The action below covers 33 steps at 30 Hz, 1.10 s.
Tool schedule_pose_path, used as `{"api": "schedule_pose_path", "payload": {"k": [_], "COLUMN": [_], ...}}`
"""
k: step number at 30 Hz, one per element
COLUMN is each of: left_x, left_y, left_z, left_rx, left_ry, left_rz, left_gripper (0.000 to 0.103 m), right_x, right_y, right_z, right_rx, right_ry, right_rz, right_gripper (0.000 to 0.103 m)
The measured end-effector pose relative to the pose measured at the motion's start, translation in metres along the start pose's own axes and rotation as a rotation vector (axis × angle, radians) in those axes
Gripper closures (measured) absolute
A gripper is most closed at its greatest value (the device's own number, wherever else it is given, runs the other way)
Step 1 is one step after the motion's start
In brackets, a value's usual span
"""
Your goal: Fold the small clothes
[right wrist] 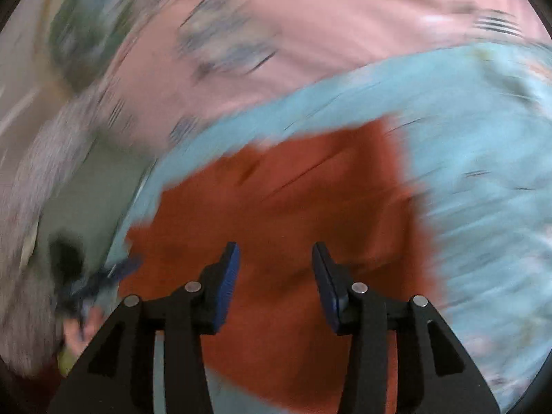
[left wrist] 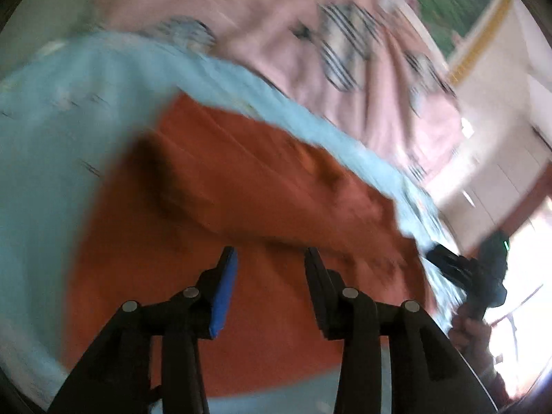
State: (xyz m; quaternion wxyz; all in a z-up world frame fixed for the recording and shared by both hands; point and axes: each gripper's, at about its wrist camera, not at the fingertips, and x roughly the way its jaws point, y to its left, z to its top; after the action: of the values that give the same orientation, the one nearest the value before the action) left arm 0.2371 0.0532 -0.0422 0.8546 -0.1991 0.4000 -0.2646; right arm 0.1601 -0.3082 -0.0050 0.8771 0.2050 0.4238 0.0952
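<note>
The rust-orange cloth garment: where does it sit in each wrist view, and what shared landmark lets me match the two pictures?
Left wrist view: the rust-orange cloth garment fills the lower centre, beyond the open left tongs.
Right wrist view: the garment fills the centre and lower middle, beyond the open right tongs.
Shared landmark: the light blue sheet under it, bordering the pink patterned bedcover.
</note>
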Motion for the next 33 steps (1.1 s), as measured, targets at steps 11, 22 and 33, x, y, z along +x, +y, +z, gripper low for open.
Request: {"api": "schedule_pose_path", "payload": {"k": [11, 22, 33], "left_x": [0.081, 0.000, -0.050], "left_y": [0.007, 0.055, 0.019], "left_z": [0.048, 0.084, -0.048], "left_rx": [0.050, -0.147, -0.193], "left_ry": [0.142, -0.099, -0.044], "left_rz": [0.148, 0.251, 0.120], "left_gripper": [0.087, 0.045, 0.039], "right_x": [0.076, -0.001, -0.010], "right_y": [-0.009, -0.051, 0.003], "right_z": [0.035, 0.038, -0.040], "right_rx": [-0.151, 0.136, 0.158], "right_ry": [0.186, -0.049, -0.013], "right_rz": [-0.246, -0.326, -0.177], "right_gripper": [0.062, 0.060, 0.060]}}
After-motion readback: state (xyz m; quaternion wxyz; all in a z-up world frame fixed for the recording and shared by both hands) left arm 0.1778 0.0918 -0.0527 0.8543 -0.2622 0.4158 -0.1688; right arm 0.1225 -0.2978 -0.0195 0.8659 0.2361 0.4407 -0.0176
